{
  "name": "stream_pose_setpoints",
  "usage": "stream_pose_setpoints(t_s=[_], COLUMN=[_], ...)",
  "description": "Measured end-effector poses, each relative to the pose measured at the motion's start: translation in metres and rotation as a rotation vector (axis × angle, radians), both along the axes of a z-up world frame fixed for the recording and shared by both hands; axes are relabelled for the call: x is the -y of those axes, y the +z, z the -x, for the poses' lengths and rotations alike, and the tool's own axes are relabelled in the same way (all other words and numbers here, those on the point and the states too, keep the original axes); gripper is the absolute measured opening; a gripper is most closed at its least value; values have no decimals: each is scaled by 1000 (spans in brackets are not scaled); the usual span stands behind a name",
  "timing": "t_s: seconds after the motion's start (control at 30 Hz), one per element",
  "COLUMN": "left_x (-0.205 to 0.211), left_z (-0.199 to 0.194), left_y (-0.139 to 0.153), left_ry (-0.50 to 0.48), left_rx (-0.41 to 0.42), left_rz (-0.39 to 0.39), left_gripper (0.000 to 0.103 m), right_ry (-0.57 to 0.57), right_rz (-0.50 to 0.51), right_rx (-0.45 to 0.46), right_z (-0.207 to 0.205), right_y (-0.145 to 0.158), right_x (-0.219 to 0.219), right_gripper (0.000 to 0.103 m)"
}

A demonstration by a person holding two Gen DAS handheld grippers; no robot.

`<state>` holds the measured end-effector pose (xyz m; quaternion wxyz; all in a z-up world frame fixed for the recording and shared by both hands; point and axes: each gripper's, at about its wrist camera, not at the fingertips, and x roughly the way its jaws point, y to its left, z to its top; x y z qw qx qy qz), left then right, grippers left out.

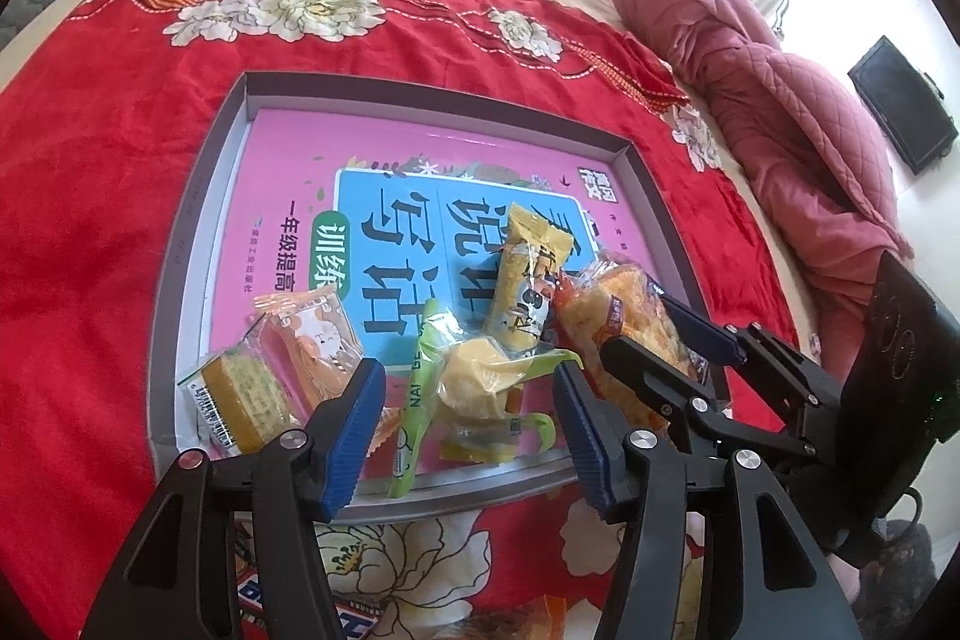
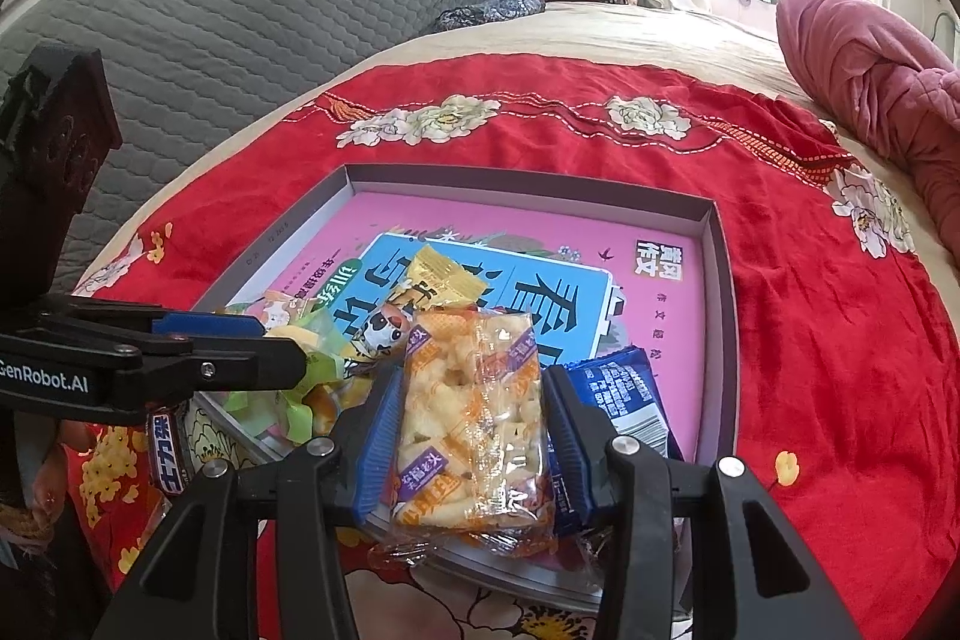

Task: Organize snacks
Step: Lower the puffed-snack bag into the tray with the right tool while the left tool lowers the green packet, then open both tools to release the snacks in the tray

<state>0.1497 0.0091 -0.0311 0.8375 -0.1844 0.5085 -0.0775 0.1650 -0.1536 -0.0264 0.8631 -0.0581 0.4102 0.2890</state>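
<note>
A shallow grey tray [image 1: 198, 220] of stiff card, square with low upright walls, lies on a plush red blanket [image 1: 90, 220] stitched with cream flowers; its floor is covered by a glossy pink book [image 1: 288, 172] with a blue panel of large printed characters. The snacks sit heaped in the tray's near part: a crinkly green-edged packet [image 1: 474, 382] of pale yellow pieces lies between the ribbed blue pads of the left gripper [image 1: 468, 400], whose jaws stand apart with no pad pressing on the packet; a slim yellow stick pack [image 1: 528, 280] leans over it, and an orange cartoon-printed sachet [image 1: 312, 340] and a flat square biscuit pack [image 1: 240, 394] in clear film lie to its left. The right gripper [image 2: 474, 430] is clamped on a clear, shiny bag of puffed rice crackers [image 2: 474, 412], oblong and lumpy with orange and purple labels, held over the tray's near edge, both pads flat against its long sides; a dark blue foil packet [image 2: 624, 394] lies just beside it in the tray. A quilted pink cover [image 2: 870, 64] is bunched at the bed's far side; a grey quilted headboard [image 2: 240, 16] stands behind.
</note>
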Motion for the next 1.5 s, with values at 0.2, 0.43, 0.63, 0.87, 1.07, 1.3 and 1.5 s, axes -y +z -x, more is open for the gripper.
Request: stream_pose_setpoints(t_s=[0.2,0.43,0.63,0.87,1.07,1.3,1.5], left_x=[0,0,-2,-4,-8,-13,-13], left_z=[3,6,9,15,21,29,37], left_y=[4,12,20,32,37,43,51], left_ry=[1,4,10,11,22,39,43], left_rx=[3,12,22,39,44,41,47], left_rz=[-4,-8,-11,-23,-37,-75,-101], left_gripper=[61,65,65,65,66,71,72], right_ry=[-3,-6,-9,-6,14,37,86], right_rz=[-3,-23,-49,-79,-96,-91,-83], right_rx=[5,7,14,23,46,81,123], right_z=[0,-1,1,3,7,16,33], right_y=[2,8,15,25,32,38,44], right_x=[1,2,5,8,7,5,1], right_gripper=[47,48,52,57,63,70,76])
